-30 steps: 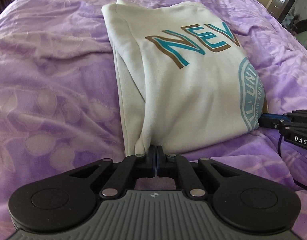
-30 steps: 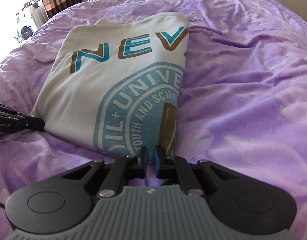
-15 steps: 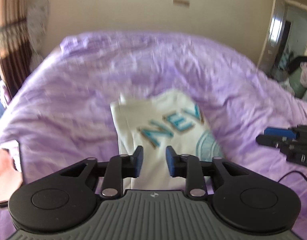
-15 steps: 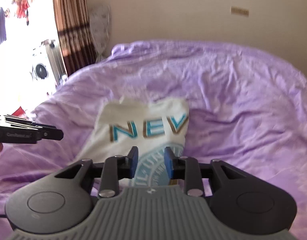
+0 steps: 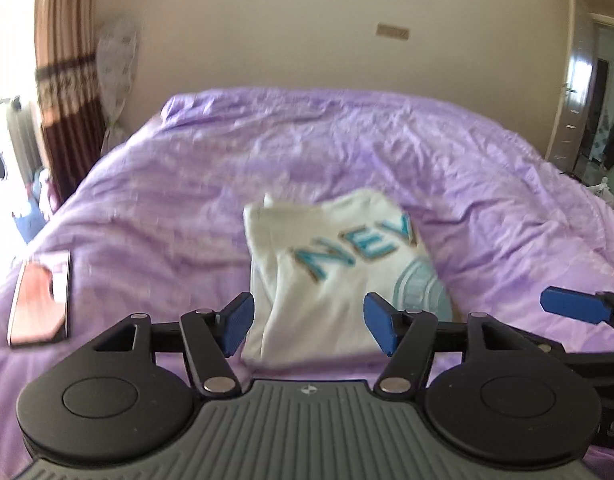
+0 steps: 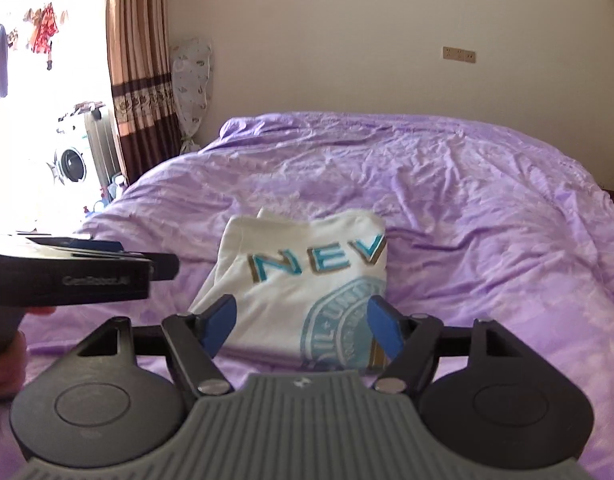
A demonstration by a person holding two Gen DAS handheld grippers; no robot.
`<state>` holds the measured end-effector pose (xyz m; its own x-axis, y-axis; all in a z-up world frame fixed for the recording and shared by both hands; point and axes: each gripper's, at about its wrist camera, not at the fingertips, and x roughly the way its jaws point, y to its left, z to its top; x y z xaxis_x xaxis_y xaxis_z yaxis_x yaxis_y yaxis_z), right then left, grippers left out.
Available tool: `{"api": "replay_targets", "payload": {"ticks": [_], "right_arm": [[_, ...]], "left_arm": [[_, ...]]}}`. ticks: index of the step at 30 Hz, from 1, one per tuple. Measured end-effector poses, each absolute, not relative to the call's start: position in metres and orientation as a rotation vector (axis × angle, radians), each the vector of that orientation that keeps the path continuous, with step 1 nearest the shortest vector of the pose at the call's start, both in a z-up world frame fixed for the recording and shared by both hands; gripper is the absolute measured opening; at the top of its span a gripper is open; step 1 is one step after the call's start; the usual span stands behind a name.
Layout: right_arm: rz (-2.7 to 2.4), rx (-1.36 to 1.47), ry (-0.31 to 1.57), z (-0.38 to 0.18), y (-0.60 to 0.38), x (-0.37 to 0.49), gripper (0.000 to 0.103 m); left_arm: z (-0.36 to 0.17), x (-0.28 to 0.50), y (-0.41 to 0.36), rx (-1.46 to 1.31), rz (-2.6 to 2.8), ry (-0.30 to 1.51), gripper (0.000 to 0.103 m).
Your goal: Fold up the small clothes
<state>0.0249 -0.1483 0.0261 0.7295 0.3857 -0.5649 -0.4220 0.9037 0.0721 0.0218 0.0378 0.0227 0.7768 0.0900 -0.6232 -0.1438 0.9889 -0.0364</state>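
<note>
Both hand-held grippers gape above the folded shirt (image 6: 307,280).

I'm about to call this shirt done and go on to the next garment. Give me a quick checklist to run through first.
1. Left gripper open, nothing between its jaws, which have just been opening: ok.
2. Right gripper open and empty, likewise just opened: ok.
3. Shirt lies folded on the purple bedspread, free of both grippers: ok.
4. Fold edges even: cannot tell, near edge hidden.
5. Phone lies apart from the shirt: ok.
</note>
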Motion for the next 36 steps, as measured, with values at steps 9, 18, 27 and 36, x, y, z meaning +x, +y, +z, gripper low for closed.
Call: {"api": "replay_targets", "payload": {"ticks": [9,18,27,36], "right_arm": [[0.390,-0.056,0.691,-0.003,-0.146,0.030,0.081],[0.376,-0.051,0.781,-0.018,-0.147,0.046,0.081],[0.376,-0.065,0.824,-0.023,-0.146,0.051,0.081],[0.379,-0.068,0.829,-0.022,-0.146,0.053,0.081]], "left_arm": [[-0.007,0.029,0.040,-0.111,0.134,0.812,0.075],[-0.013,0.032,0.032,-0.083,0.126,0.858,0.075],[-0.012,0.034,0.030,-0.075,0.124,0.863,0.075],[-0.012,0.035,0.030,-0.072,0.123,0.861,0.075]]}}
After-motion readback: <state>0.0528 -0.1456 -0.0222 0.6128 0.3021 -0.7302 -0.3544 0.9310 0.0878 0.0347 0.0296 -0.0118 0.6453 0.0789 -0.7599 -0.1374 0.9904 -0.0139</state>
